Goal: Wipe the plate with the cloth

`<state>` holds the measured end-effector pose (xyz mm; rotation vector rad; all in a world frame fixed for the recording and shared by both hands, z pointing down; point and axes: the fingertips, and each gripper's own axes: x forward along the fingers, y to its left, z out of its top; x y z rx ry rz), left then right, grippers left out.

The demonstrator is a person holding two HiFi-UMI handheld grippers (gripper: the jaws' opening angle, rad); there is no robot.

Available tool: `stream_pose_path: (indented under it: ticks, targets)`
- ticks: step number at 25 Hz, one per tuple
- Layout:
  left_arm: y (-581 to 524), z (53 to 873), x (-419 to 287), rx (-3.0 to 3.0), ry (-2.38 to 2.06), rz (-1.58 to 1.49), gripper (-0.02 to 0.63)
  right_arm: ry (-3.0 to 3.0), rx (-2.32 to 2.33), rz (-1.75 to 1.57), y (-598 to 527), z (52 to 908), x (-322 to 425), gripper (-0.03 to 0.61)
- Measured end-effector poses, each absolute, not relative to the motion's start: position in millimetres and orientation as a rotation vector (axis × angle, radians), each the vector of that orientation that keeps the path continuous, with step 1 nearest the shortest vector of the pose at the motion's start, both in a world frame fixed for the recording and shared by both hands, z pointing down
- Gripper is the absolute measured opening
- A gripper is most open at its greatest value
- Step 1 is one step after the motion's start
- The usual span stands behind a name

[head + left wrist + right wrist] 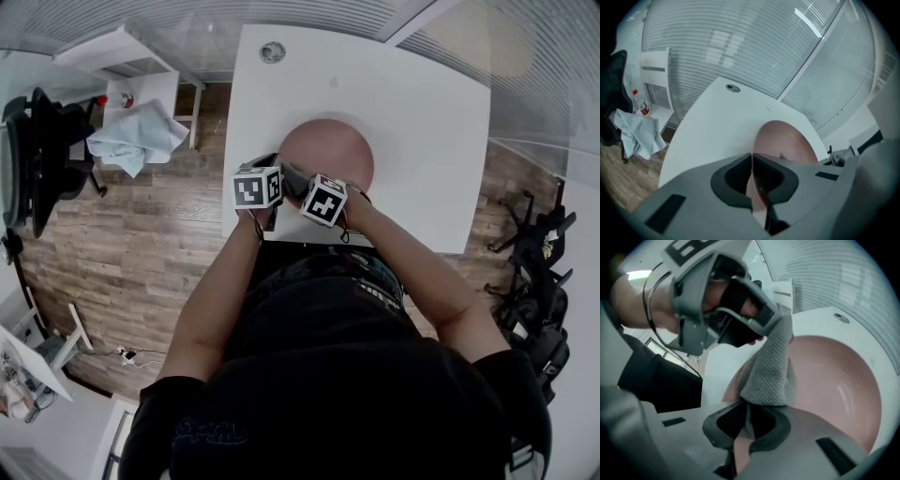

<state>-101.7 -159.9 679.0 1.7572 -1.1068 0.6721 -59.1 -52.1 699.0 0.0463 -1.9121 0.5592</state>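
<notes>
The room is bright. Daylight comes in through the blinds (754, 56) on the far side. The white worktop (412, 122) shines and has hardly any shadow on it. A soft gleam sits on the pink plate (825, 380). All three pictures bend like a fishbowl and have dark, round corners. In both gripper views the things nearest the camera look blurry.

Pale pink plate (326, 150), grey waffle-weave cloth (771, 366), plain white table (422, 112), brown wood-grain floor (159, 225)
</notes>
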Motion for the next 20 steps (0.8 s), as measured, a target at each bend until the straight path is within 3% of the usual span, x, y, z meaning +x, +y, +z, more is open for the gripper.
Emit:
stream_pose_path:
  ticks: [6,13,20]
  targets:
    - [-160,679,-101,1.767,-1.093,0.694,0.026,-1.756,0.052,0.52,-32,705,7,0.028]
    - [-159,679,-98,1.776,-1.083,0.723,0.026,-1.612,0.233,0.409,-92,710,87,0.029]
    - [-160,679,-96,1.783,-1.067,0.719,0.026,-1.681,0.405,0.309,-184,709,76,0.029]
